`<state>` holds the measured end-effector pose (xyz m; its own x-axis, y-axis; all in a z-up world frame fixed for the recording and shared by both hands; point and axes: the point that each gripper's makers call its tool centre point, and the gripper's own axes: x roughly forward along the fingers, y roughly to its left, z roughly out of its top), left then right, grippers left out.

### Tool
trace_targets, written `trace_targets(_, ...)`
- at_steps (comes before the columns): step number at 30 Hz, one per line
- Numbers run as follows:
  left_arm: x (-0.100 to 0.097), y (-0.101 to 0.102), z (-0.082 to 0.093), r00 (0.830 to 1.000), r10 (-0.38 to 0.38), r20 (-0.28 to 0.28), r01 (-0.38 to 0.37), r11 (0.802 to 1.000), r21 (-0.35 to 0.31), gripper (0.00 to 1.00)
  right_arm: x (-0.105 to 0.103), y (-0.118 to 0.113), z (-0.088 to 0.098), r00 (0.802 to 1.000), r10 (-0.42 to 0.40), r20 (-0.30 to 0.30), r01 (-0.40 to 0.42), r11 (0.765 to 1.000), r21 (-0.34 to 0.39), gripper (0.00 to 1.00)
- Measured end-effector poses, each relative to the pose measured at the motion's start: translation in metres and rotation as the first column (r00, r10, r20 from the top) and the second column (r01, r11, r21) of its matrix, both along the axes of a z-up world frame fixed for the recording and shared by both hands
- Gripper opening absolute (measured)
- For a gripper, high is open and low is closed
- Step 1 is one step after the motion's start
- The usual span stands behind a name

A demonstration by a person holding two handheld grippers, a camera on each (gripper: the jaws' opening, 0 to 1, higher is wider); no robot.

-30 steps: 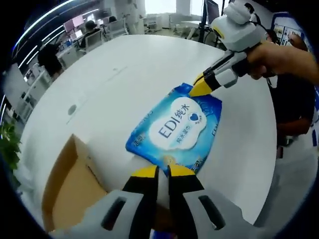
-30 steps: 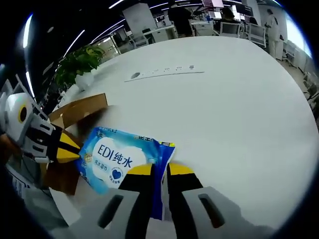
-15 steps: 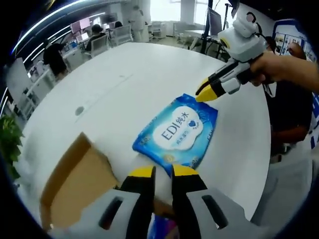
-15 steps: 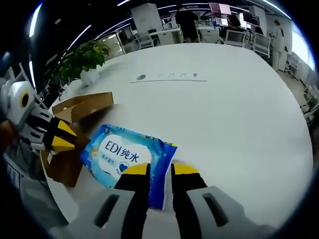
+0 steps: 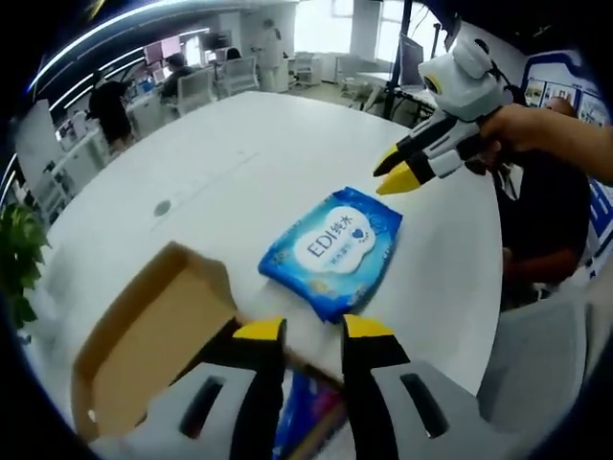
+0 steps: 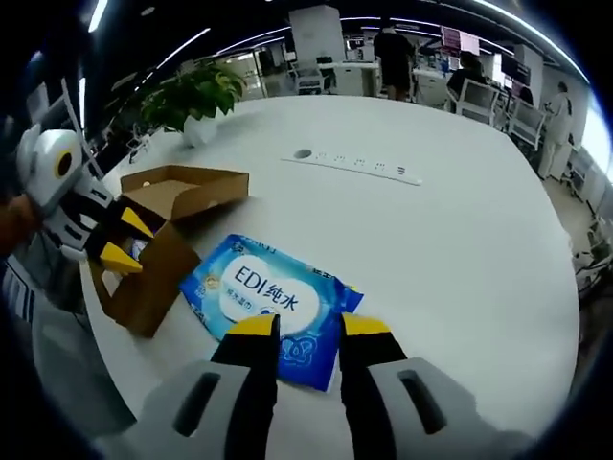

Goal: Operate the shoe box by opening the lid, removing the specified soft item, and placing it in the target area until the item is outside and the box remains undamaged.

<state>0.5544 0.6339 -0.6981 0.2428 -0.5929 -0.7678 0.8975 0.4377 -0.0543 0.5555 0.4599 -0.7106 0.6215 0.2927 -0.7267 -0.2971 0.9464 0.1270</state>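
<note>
The soft item, a blue pack of wet wipes (image 5: pixel 333 249) (image 6: pixel 273 302), lies flat on the white round table (image 5: pixel 239 144) (image 6: pixel 431 240), outside the box. The brown cardboard shoe box (image 5: pixel 144 331) (image 6: pixel 177 196) stands open beside it, and something blue (image 5: pixel 306 422) shows inside it under my jaws. My left gripper (image 5: pixel 313 331) (image 6: pixel 126 240) is open, over the box's near edge and short of the pack. Above the pack's opposite end my right gripper (image 6: pixel 309 328) (image 5: pixel 396 171) hovers open, a person's hand holding it.
A socket strip (image 6: pixel 354 163) is set into the table's middle, and a potted plant (image 6: pixel 187 96) stands at its far edge. The table edge runs close behind the box. Office chairs, desks and people stand in the background.
Both grippers were shut on opposite ends of the pack; they have let go, opened and drawn back and up. The pack now rests on the table.
</note>
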Motion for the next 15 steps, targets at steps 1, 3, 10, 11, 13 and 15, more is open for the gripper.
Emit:
trace_targets(1, 0.000, 0.001, 0.000, 1.000, 0.000, 0.001, 0.000, 1.000, 0.000, 0.21, -0.001, 0.004, 0.002, 1.000, 0.015, 0.002, -0.015, 1.000, -0.007, 0.23)
trace_targets(3, -0.002, 0.006, 0.003, 1.000, -0.003, 0.006, 0.003, 1.000, -0.002, 0.22, -0.002, 0.009, 0.005, 0.999, 0.036, 0.007, -0.036, 0.999, -0.016, 0.23)
trace_targets(10, -0.007, 0.023, 0.010, 1.000, -0.010, 0.014, 0.010, 1.000, -0.012, 0.24, -0.005, 0.032, 0.018, 0.994, 0.102, 0.027, -0.101, 0.994, -0.032, 0.24)
trace_targets(11, -0.008, 0.026, 0.010, 1.000, -0.011, 0.015, 0.011, 1.000, -0.014, 0.24, -0.005, 0.034, 0.020, 0.994, 0.110, 0.029, -0.109, 0.994, -0.032, 0.24)
trace_targets(13, -0.008, 0.031, 0.011, 1.000, -0.010, 0.019, 0.010, 1.000, -0.015, 0.24, -0.005, 0.041, 0.023, 0.991, 0.127, 0.036, -0.126, 0.991, -0.034, 0.24)
trace_targets(15, -0.009, 0.037, 0.011, 1.000, -0.008, 0.018, 0.008, 1.000, -0.014, 0.24, -0.005, 0.048, 0.026, 0.988, 0.146, 0.041, -0.145, 0.989, -0.036, 0.24)
